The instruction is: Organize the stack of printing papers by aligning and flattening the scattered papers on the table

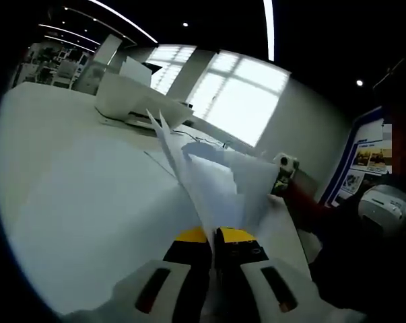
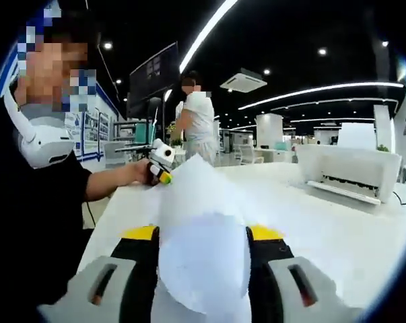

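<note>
Papers [image 1: 213, 185] stand upright on the table [image 1: 81, 195], pinched by both tools.

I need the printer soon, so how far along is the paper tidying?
Nothing looks finished yet. In hand: the left hand-held gripper and the right hand-held gripper each clamp the papers, lifted off the white table. Left: the sheets fan out unevenly, so aligning and laying flat remain. The printer sits apart.

A white box-shaped desktop printer [image 2: 351, 171] is positioned on the white worktop [image 2: 337, 235]. A black wall-mounted monitor [image 2: 153, 77] and large bright windows [image 1: 240, 97] are seen behind.
</note>
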The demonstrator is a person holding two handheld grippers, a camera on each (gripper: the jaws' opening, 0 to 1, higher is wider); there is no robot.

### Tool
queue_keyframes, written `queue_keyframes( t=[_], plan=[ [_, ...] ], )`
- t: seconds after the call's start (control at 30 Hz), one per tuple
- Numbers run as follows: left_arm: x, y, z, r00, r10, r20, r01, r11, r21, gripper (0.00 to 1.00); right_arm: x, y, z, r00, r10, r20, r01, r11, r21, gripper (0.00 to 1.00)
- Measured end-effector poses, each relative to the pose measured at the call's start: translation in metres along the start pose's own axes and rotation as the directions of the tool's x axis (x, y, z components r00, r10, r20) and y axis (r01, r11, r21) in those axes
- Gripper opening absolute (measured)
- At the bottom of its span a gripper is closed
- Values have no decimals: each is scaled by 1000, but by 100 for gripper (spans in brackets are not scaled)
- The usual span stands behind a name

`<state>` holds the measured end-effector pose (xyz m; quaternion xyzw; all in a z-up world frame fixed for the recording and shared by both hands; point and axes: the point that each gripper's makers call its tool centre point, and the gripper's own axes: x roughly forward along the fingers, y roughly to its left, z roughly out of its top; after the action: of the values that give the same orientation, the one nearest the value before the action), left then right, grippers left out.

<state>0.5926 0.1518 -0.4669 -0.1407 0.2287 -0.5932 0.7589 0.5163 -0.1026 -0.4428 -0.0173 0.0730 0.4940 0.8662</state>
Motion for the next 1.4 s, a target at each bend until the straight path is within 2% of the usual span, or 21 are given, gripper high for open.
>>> queue_keyframes(
  t=[0.23,0.33,0.4,0.53,0.63,0.73,0.83,0.87,0.97,1.03,1.1,1.13,1.3,1.4],
  plan=[
    [0,1,1,1000,-2,-1,2,1000,0,8,-8,-4,-3,1000,-28,1,28,998,63,64],
    [0,0,0,1000,-1,-1,1,1000,1,8,-8,-3,-9,999,-16,-27,18,998,61,63],
    [0,-1,0,1000,-3,-1,3,1000,2,8,-6,0,-12,999,4,-52,-1,999,52,59],
    [0,-7,1,999,-31,8,31,1000,-1,9,2,14,-21,986,108,-127,-104,994,43,55],
    [0,-11,1,999,-43,14,43,999,-10,9,8,20,-27,969,186,-164,-170,979,109,50],
    [1,-13,0,999,-46,13,46,999,-8,10,14,14,-30,963,198,-183,-178,977,119,44],
    [1,-15,-1,999,-49,14,50,999,-8,10,16,12,-33,954,215,-208,-194,974,116,30],
    [2,-16,-1,999,-50,14,50,999,-8,10,17,12,-33,952,218,-213,-198,974,113,30],
    [2,-18,-2,998,-53,15,53,999,-9,10,18,12,-30,948,232,-216,-214,971,107,35],
    [3,-19,-2,998,-53,16,53,999,-10,10,15,14,-36,940,234,-249,-198,967,161,45],
    [3,-20,-3,999,-51,15,51,999,-10,10,11,11,-39,939,213,-269,-176,972,156,58],
    [3,-20,-3,999,-50,14,50,999,-10,10,6,6,-41,941,185,-285,-144,977,158,61],
    [4,-20,-3,999,-47,14,48,999,-14,10,-13,-2,-36,947,118,-299,-68,983,171,71],
    [3,-19,-3,999,-45,13,46,999,-13,10,-27,-9,-31,953,70,-294,-16,983,183,73]
  ],
)
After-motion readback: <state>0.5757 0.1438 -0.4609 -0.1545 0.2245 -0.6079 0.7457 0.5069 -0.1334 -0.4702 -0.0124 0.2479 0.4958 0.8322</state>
